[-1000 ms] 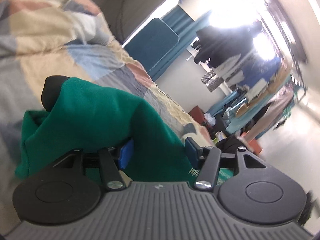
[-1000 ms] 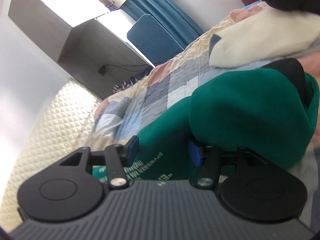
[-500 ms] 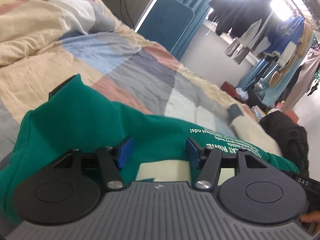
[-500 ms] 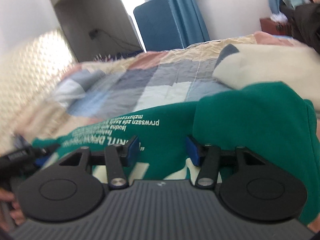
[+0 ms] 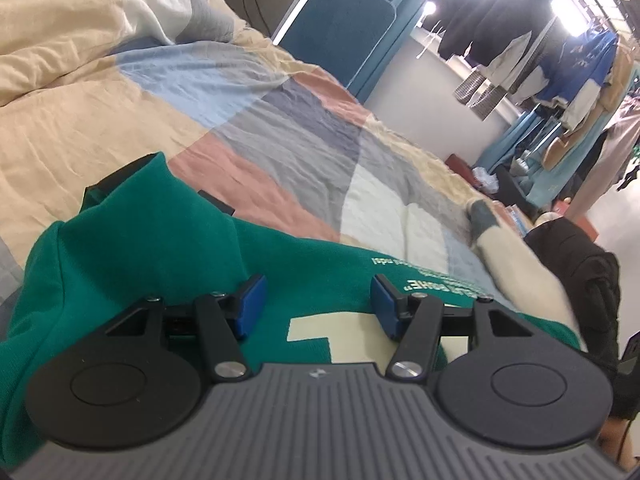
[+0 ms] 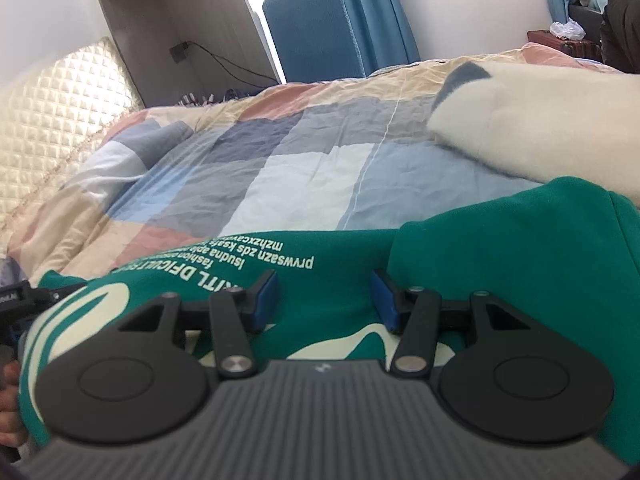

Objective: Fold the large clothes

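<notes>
My left gripper (image 5: pixel 316 304) sits low in the centre of its frame with the blue pads (image 5: pixel 251 306) standing well apart, roughly halfway spread. The green sweatshirt (image 5: pixel 132 248) lies under and between them, but I cannot make out either pad pressing on the cloth; the left pad sits right at the foot of a raised fold, and whether it touches that fold I cannot tell. My right gripper (image 6: pixel 324 300) is much the same: jaws parted at a middling width, green cloth with pale lettering running beneath the gap, the right pad just beside a bunched hump of sweatshirt at the right of the frame. Nothing looks pinched there either.

The sweatshirt is spread across the lower part of both views, lying on the patchwork bedspread (image 5: pixel 280 120), which fills the middle and upper left. A cream fleecy garment (image 6: pixel 540 120) lies beyond it, at the upper right in the right wrist view.

The near edge of the sweatshirt is hidden under my gripper bodies in both frames. A dark cuff or trim peeks out behind the raised fold at left centre of the left view, mostly covered. The lettering reads upside down and is partly cut off. At the far left edge of the right view, part of the other gripper and some fingers (image 6: pixel 8 408) show, cropped.
</notes>
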Available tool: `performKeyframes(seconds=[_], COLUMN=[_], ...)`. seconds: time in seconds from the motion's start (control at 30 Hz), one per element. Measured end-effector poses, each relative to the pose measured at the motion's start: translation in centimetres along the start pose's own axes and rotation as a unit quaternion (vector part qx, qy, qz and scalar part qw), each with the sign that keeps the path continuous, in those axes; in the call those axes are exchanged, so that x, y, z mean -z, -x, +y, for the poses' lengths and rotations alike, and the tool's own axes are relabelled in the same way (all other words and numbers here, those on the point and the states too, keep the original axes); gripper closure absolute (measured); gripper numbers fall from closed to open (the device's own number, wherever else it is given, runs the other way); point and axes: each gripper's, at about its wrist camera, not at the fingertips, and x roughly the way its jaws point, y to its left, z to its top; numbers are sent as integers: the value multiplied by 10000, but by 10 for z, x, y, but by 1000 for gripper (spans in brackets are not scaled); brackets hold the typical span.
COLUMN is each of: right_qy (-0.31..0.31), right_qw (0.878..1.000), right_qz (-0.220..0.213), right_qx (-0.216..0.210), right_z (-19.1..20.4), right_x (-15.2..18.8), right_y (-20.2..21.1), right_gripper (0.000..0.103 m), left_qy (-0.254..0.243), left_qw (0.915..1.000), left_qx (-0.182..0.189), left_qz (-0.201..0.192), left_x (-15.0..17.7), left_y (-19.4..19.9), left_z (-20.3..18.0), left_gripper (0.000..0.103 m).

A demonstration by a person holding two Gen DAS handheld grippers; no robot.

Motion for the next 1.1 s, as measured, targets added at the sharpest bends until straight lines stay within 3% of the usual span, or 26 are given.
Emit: performKeyframes(seconds=[0.27, 0.4, 0.5, 0.6, 0.7, 0.83, 0.9, 0.97, 1.03, 1.1], right_qy=[-382, -674, -1179, -1576, -2149, -3068, -3401, -3521, -3656, -4025], right_qw=[9991, 9972, 9925, 9873, 9766, 9516, 9401, 9359, 9307, 9154], right_qz=[-194, -330, -314, -214, -59, 106, 96, 0, -59, -21], right_qx=[-18, -35, -45, -12, -72, -139, -223, -140, -42, -52], right_z=[10, 10, 3, -3, -17, -40, -48, -53, -58, -68], right_x=[-2, 4, 10, 18, 34, 58, 63, 63, 64, 68], right_y=[56, 99, 127, 145, 155, 155, 153, 152, 149, 137], right_gripper=[49, 45, 35, 34, 34, 35, 19, 3, 0, 0], left_qy=[285, 484, 938, 1414, 1960, 2828, 3118, 3275, 3391, 3570], left_qw=[9984, 9975, 9945, 9891, 9799, 9579, 9485, 9431, 9387, 9322], left_qx=[331, 189, 193, 190, 298, 480, 539, 577, 610, 590], left_qz=[-354, -472, -425, -366, -220, 83, 110, 87, 89, 76], left_x=[12, 26, 36, 42, 51, 65, 68, 69, 71, 74], left_y=[75, 118, 141, 156, 157, 138, 128, 121, 115, 111], left_z=[-8, -5, 4, 14, 29, 54, 63, 69, 73, 78], left_gripper=[35, 31, 28, 19, 10, 8, 6, 3, 0, 0])
